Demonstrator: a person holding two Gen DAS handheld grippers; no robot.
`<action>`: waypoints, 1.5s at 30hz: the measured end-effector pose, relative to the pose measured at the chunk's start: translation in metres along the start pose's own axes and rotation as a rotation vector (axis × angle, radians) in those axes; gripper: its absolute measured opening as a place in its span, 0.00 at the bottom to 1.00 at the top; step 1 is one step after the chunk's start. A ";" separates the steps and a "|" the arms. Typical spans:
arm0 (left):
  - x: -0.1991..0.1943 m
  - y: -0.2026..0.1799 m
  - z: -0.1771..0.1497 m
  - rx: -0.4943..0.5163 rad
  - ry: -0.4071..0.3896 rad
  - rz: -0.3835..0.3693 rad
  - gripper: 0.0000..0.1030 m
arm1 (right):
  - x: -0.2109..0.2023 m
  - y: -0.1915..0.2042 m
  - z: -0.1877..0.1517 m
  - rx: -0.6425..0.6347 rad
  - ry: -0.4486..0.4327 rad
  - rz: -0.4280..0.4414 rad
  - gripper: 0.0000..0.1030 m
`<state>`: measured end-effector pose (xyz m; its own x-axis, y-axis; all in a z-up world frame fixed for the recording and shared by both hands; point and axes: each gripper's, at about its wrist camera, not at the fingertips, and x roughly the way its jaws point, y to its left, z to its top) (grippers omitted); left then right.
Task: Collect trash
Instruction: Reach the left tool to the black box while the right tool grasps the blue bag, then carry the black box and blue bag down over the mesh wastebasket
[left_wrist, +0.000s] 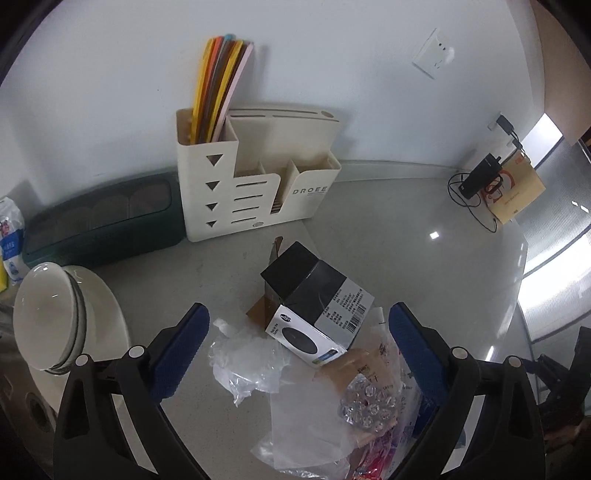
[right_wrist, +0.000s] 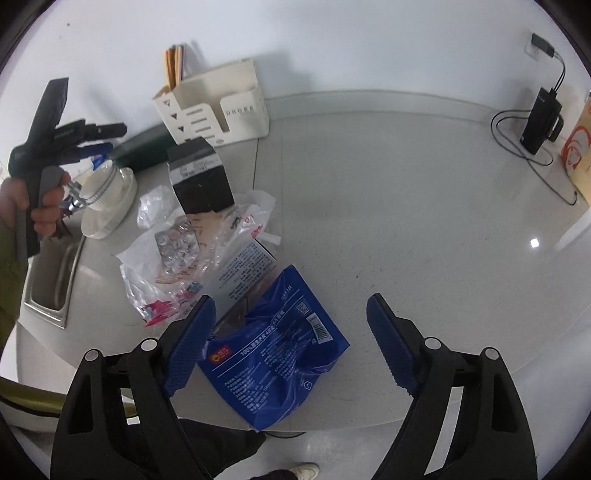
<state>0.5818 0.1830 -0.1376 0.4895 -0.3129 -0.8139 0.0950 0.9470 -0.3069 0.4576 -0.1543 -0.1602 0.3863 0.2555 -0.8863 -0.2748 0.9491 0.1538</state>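
A pile of trash lies on the grey counter. In the left wrist view my left gripper is open above a black and white box, crumpled clear plastic and a silver blister pack. In the right wrist view my right gripper is open over a blue food bag at the counter's front edge. The black box, the blister pack and clear wrappers lie further left. The left gripper shows at far left, held by a hand.
A cream utensil holder with coloured sticks stands against the wall, a dark green box beside it. Stacked white bowls on a plate sit left, by a sink. A black device with cables is far right.
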 end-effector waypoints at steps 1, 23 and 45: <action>0.009 0.001 0.003 0.013 0.021 0.010 0.92 | 0.007 -0.001 0.001 0.000 0.016 0.002 0.72; 0.112 0.021 0.037 -0.046 0.262 -0.140 0.48 | 0.086 -0.019 0.013 -0.024 0.208 0.080 0.28; 0.028 -0.054 0.033 0.064 0.075 -0.099 0.01 | 0.027 -0.022 -0.005 0.024 0.053 0.047 0.02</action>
<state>0.6189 0.1257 -0.1280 0.4092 -0.4075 -0.8164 0.1961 0.9131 -0.3575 0.4694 -0.1697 -0.1899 0.3264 0.2908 -0.8994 -0.2705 0.9404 0.2059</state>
